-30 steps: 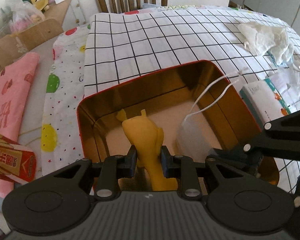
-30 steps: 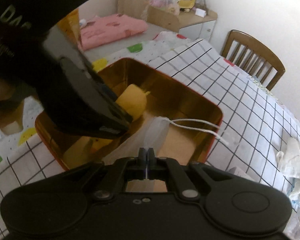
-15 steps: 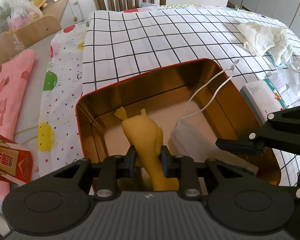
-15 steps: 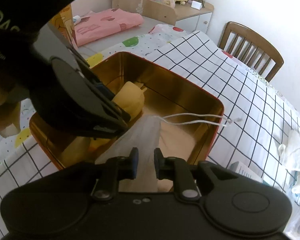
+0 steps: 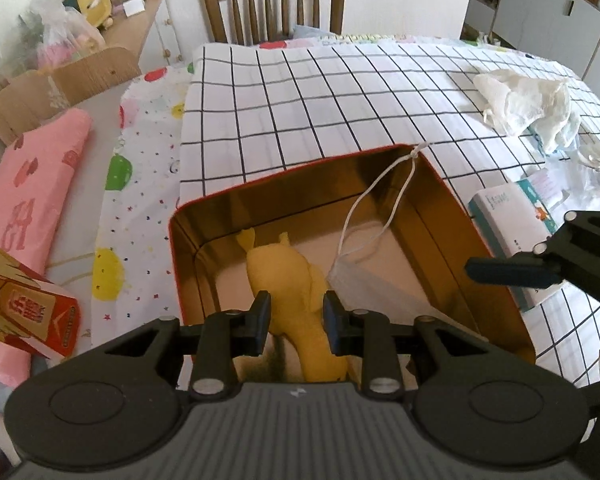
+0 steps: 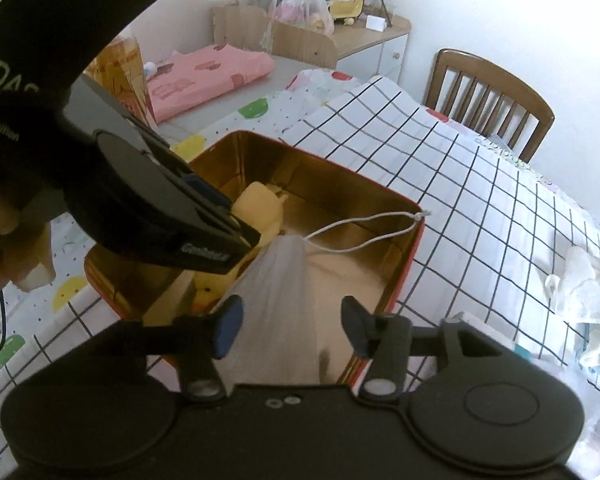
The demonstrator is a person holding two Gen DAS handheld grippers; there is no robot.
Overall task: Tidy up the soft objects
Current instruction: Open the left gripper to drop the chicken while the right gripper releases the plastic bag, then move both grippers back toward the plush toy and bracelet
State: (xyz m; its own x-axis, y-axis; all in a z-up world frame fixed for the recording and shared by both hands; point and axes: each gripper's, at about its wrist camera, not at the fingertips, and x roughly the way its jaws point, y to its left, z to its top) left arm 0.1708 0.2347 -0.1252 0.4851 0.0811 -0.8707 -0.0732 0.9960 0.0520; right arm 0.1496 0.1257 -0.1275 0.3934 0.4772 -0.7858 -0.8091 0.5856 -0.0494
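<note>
Left tool clamped; right tool jaws opening.

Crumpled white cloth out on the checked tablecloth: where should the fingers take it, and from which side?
Grip the white cloth at the raised, bunched fold on top, coming from above. It lies as a loose heap on the checked tablecloth, with no firm edge to slide under, so a top pinch on the highest crease probably gathers most. The box and other clutter crowd its near side, so a low side approach looks awkward.
</note>
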